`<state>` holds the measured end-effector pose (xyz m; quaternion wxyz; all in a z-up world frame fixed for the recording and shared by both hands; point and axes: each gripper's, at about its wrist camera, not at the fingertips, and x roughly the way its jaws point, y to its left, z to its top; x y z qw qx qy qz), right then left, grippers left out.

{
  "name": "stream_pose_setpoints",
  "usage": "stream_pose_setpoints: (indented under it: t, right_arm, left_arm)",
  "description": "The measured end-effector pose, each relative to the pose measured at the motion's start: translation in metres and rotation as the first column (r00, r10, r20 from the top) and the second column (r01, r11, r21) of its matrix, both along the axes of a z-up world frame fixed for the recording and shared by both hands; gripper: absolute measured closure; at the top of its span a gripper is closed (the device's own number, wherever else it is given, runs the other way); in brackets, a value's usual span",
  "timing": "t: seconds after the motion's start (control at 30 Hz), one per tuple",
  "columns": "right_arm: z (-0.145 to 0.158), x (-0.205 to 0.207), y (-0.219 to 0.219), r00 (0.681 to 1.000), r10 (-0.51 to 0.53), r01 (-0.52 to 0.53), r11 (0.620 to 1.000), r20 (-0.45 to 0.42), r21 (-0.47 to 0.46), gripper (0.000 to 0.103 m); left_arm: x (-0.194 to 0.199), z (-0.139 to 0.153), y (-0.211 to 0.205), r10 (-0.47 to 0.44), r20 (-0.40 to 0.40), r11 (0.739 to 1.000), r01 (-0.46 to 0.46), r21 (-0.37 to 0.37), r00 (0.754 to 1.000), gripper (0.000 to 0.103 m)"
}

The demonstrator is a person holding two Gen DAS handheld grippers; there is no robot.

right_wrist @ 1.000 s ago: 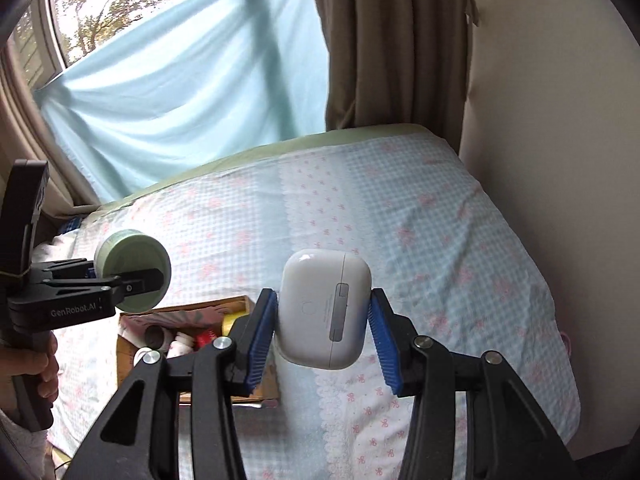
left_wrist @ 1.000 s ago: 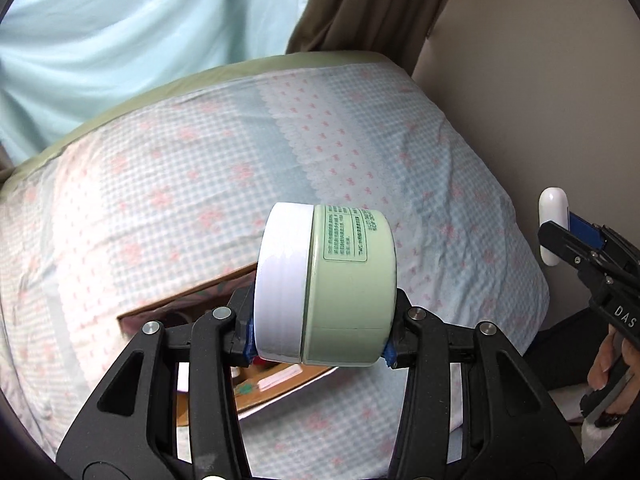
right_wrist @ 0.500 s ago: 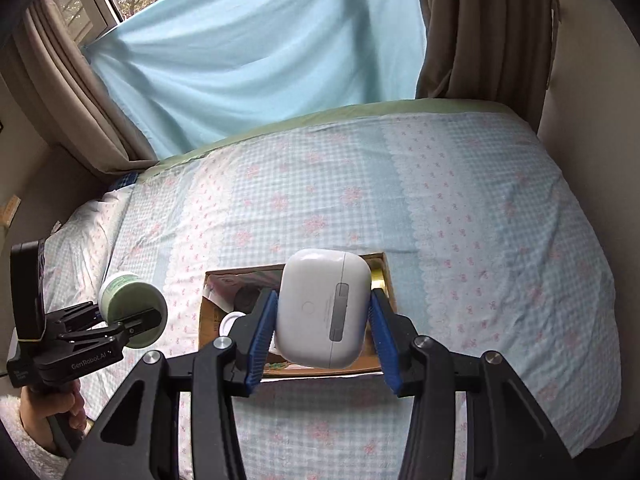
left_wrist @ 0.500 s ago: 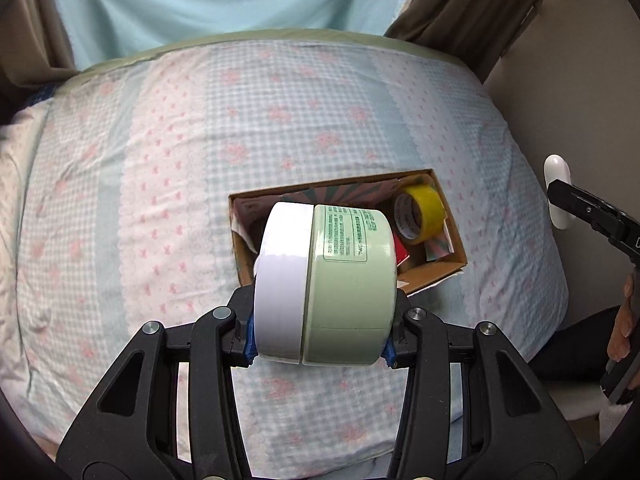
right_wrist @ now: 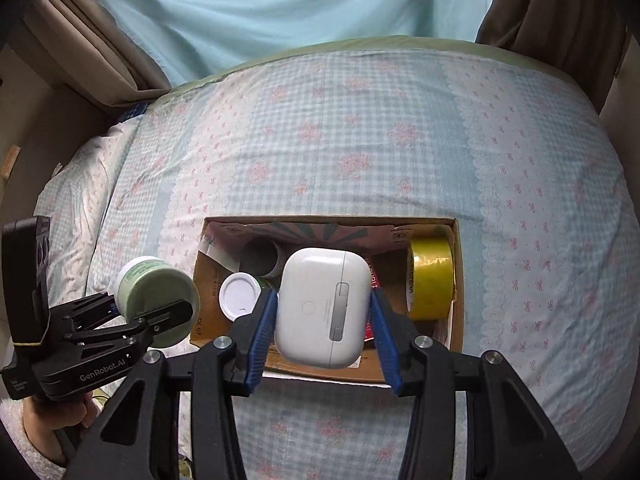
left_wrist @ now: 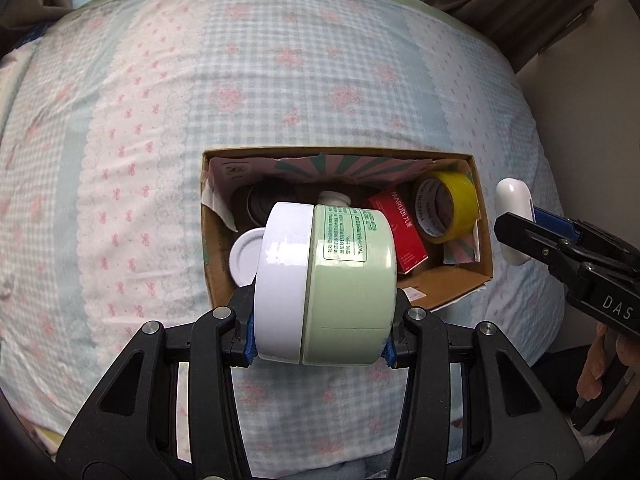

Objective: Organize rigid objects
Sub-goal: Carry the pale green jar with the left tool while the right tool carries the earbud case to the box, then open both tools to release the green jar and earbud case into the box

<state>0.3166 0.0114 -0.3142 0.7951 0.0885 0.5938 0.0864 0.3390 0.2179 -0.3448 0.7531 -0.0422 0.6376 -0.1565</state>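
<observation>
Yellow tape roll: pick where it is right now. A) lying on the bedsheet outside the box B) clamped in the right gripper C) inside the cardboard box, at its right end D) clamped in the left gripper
C: the tape roll sits in the box against its right wall, while the left gripper clamps the green jar and the right gripper clamps the white case.

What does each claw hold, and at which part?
Left claw: green jar, clamped lid to base. Right claw: white earbud case, by its two narrow sides.
</observation>
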Motion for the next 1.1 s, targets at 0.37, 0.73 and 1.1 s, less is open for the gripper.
stream_pose_setpoints:
  t: [0.37, 0.73, 1.1]
  right_arm:
    - [-0.079, 0.005, -0.01, 0.989, 0.036, -0.037, 0.999, -0.143, -0.004, 0.06]
    - [-0.099, 0.009, -0.01, 0.972, 0.102, -0.112, 0.993, -0.21, -0.039, 0.06]
    - [-0.099, -0.004, -0.019, 0.968, 0.066, -0.065, 0.998, -0.241, 0.012, 0.0]
  left_arm:
    - [0.053, -0.066, -0.057, -0.116, -0.115, 0.992, 0.121, 0.038, 0.987, 0.063]
    - [0.061, -0.082, -0.066, -0.121, -0.152, 0.986, 0.137, 0.096, 0.981, 0.06]
    - [0.052, -0.068, -0.045, -0.074, -0.099, 0.993, 0.082, 0.084, 0.992, 0.0]
